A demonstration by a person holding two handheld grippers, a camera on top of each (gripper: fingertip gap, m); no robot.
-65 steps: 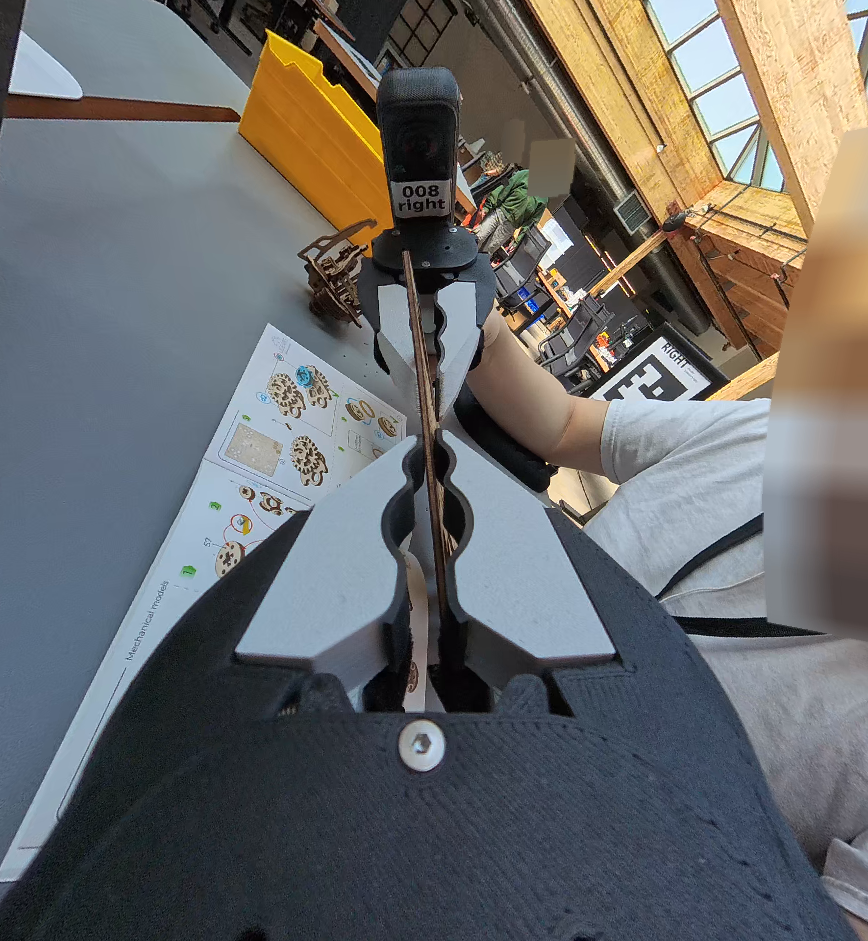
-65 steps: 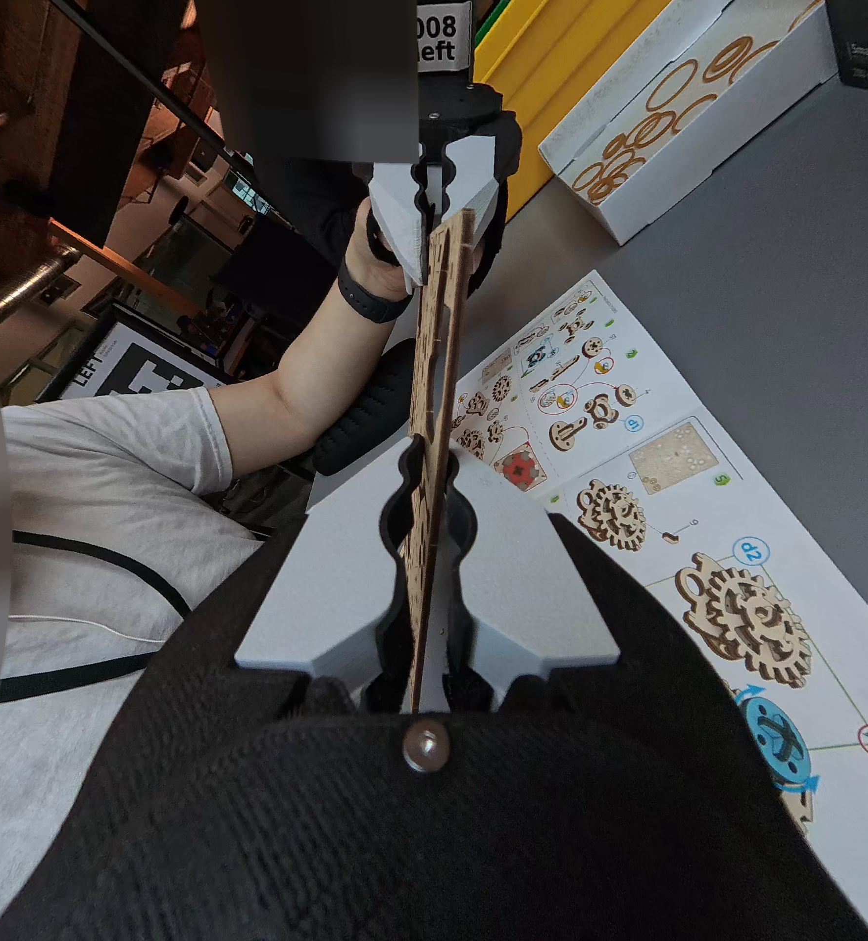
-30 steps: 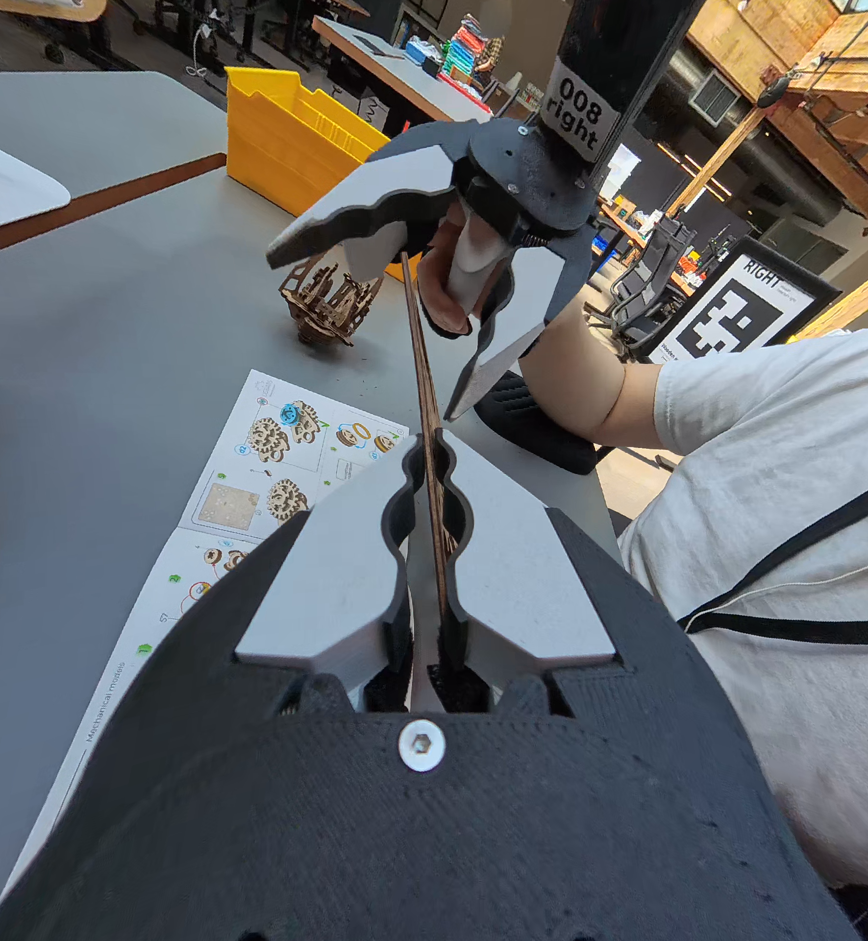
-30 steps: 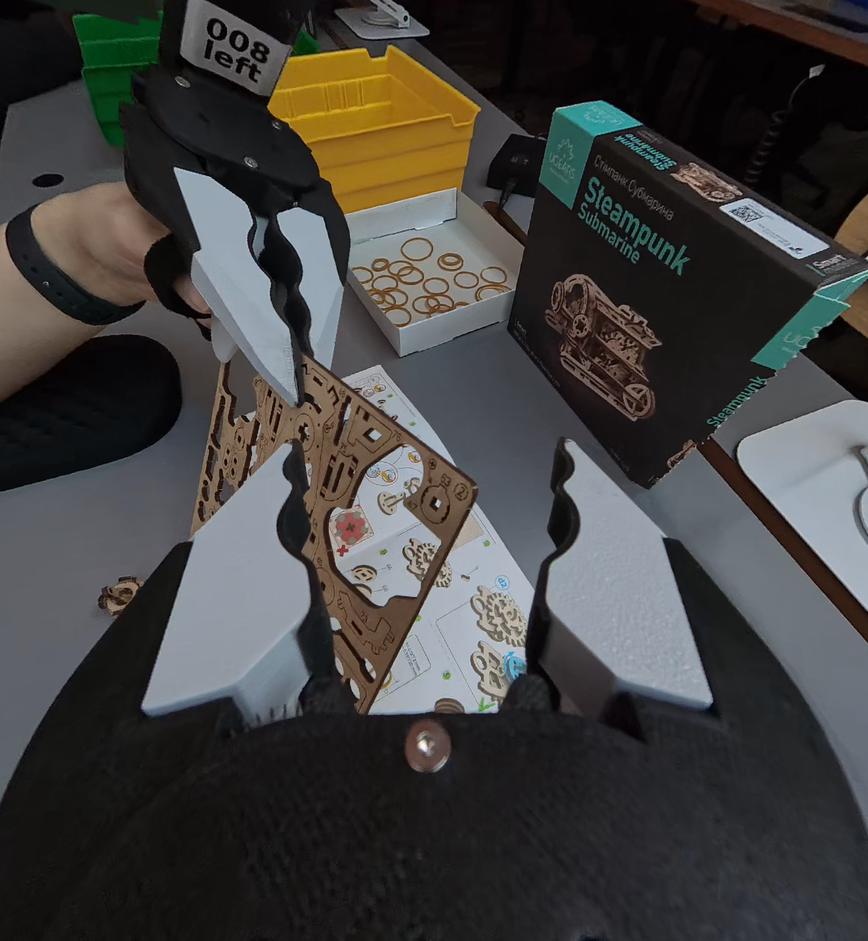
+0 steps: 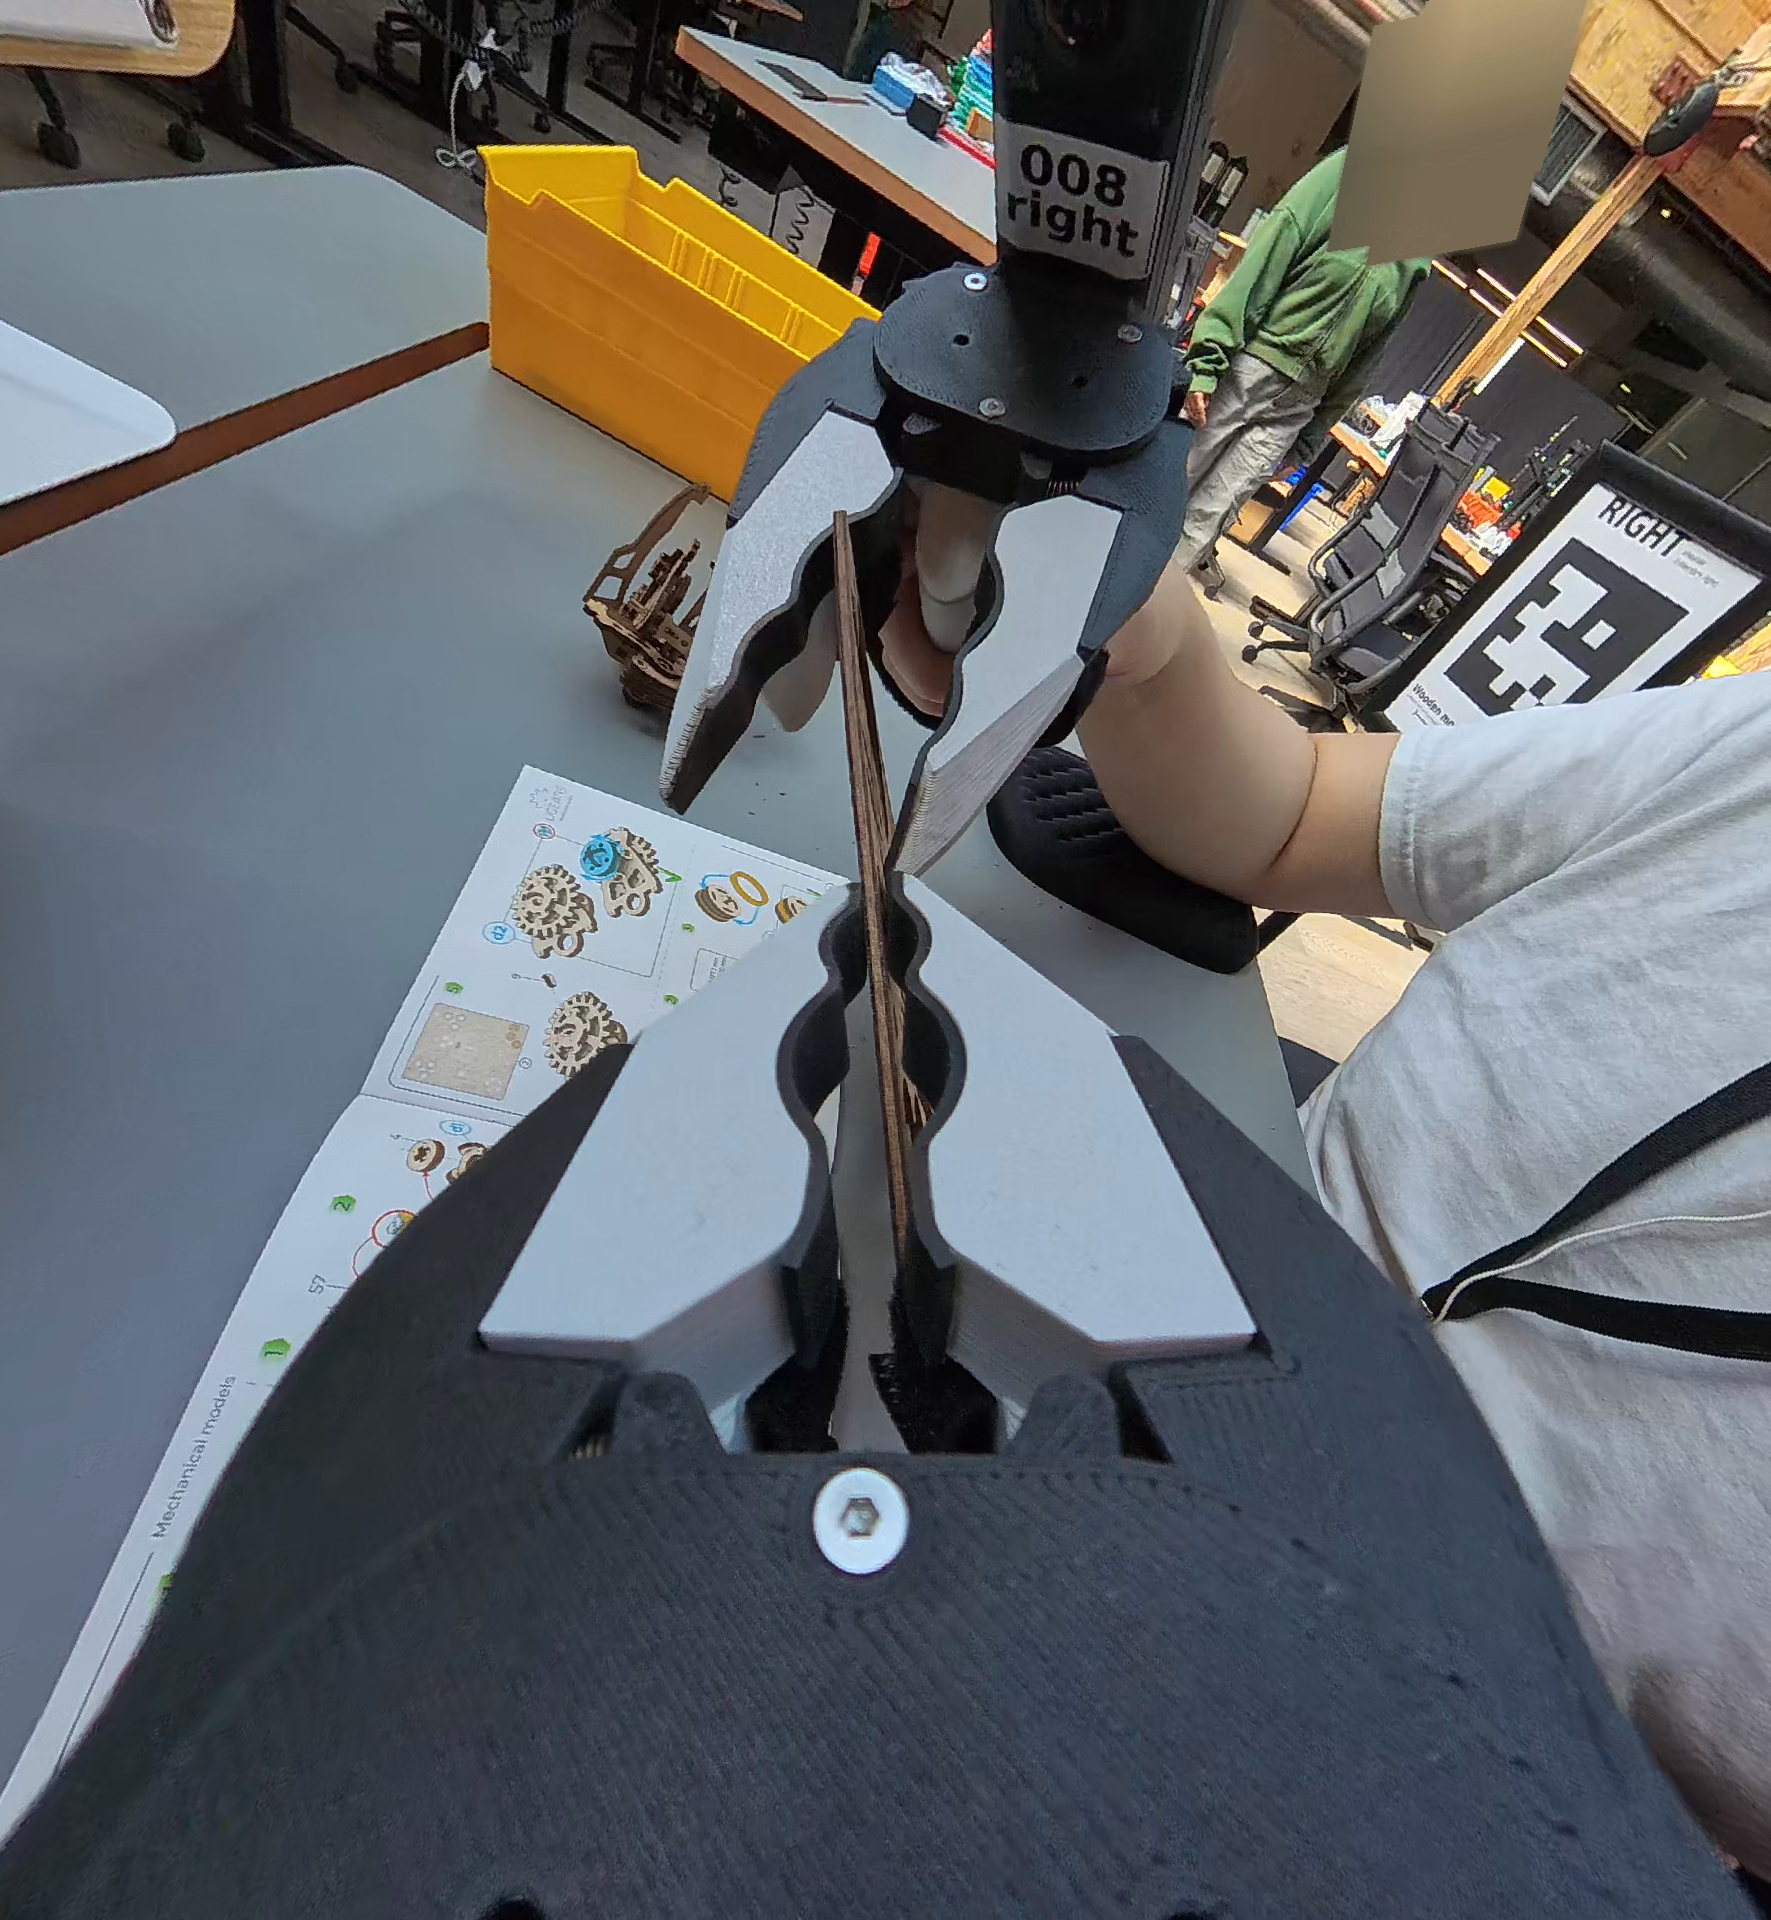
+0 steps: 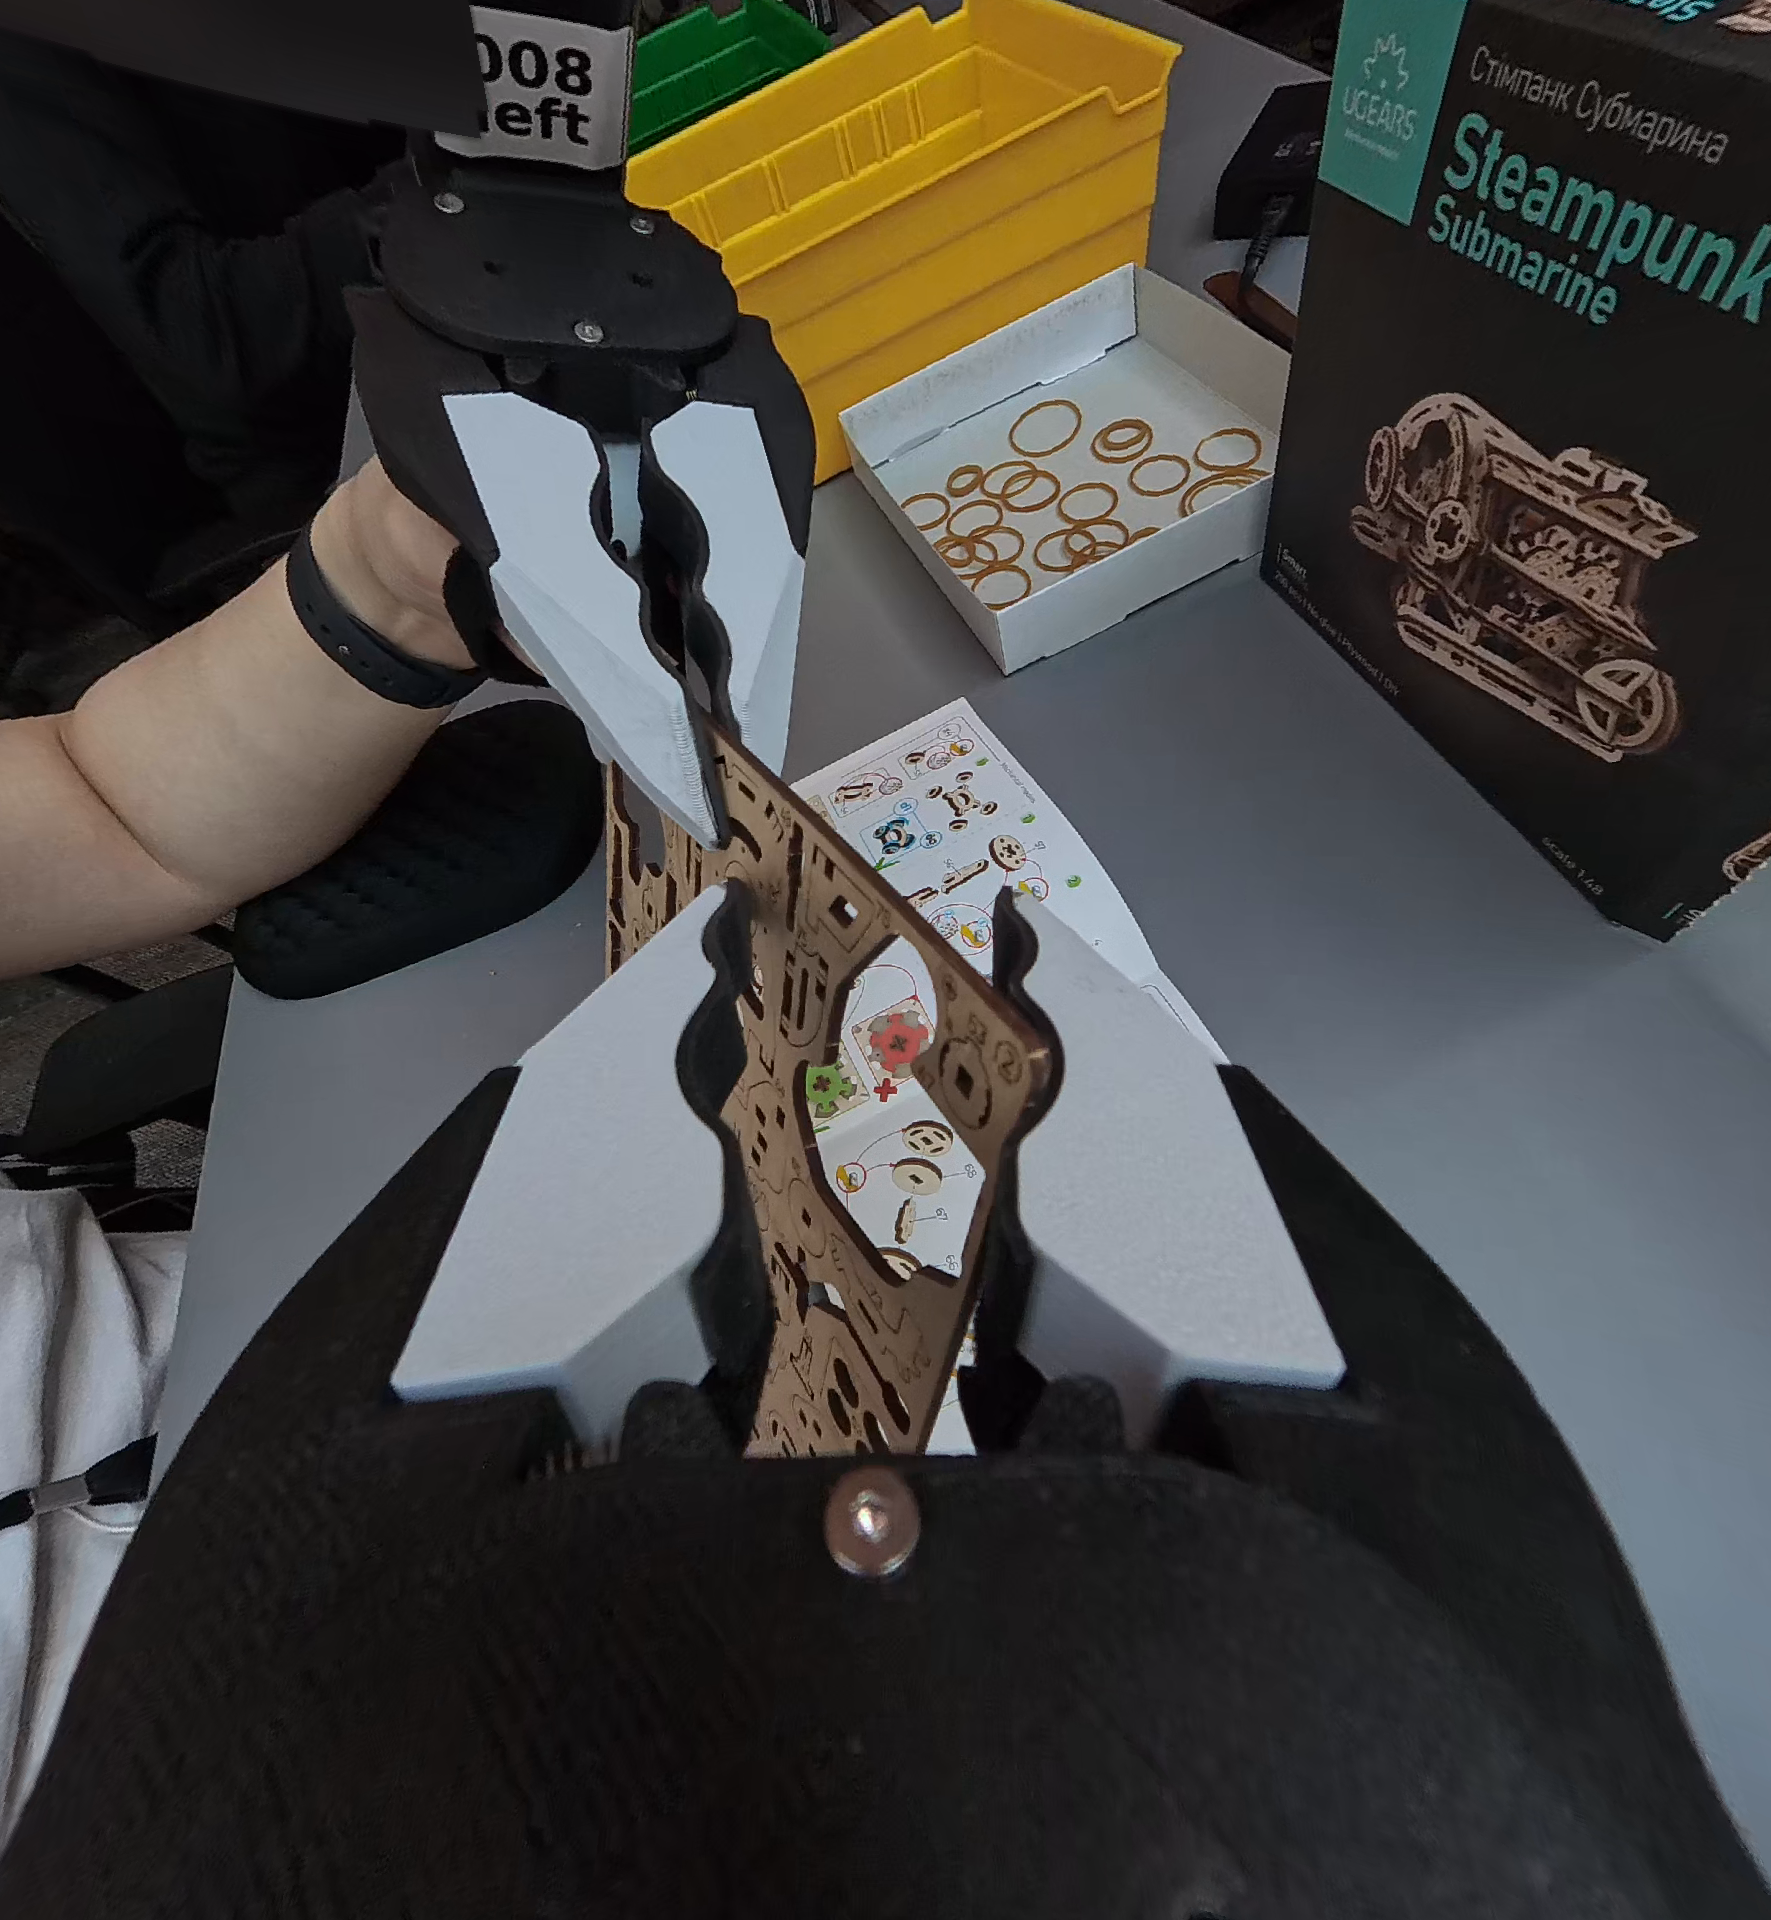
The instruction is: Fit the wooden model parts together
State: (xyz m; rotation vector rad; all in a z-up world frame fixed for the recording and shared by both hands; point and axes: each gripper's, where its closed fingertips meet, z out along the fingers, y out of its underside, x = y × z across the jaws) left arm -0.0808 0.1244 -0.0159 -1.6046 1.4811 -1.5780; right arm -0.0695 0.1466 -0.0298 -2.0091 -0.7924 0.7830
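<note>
Presently the left gripper (image 5: 873,894) has its jaws clenched on the wooden parts sheet (image 5: 865,727), a thin laser-cut plywood panel held edge-on and upright above the table (image 5: 237,727). In the right wrist view the same left gripper (image 6: 720,821) pinches the sheet's upper corner. The right gripper (image 6: 865,914) stands released, jaws spread to either side of the wooden parts sheet (image 6: 860,997); the sheet lies against the inner face of one finger and clear of the other (contact at the base cannot be judged). From the left wrist view the right gripper (image 5: 793,821) straddles the sheet's far end, fingers apart.

Beneath the sheet, an instruction leaflet (image 6: 974,810) lies flat on the table. Beyond it sits a white tray (image 6: 1026,634) of rubber bands (image 6: 1047,499), just beside a yellow bin (image 6: 922,197). The kit box (image 6: 1546,447) stands upright to the right of them. A partly built wooden model (image 5: 652,613) rests near the yellow bin (image 5: 642,301). A black wrist rest (image 5: 1109,883) lies under the person's forearm (image 5: 1224,790)
</note>
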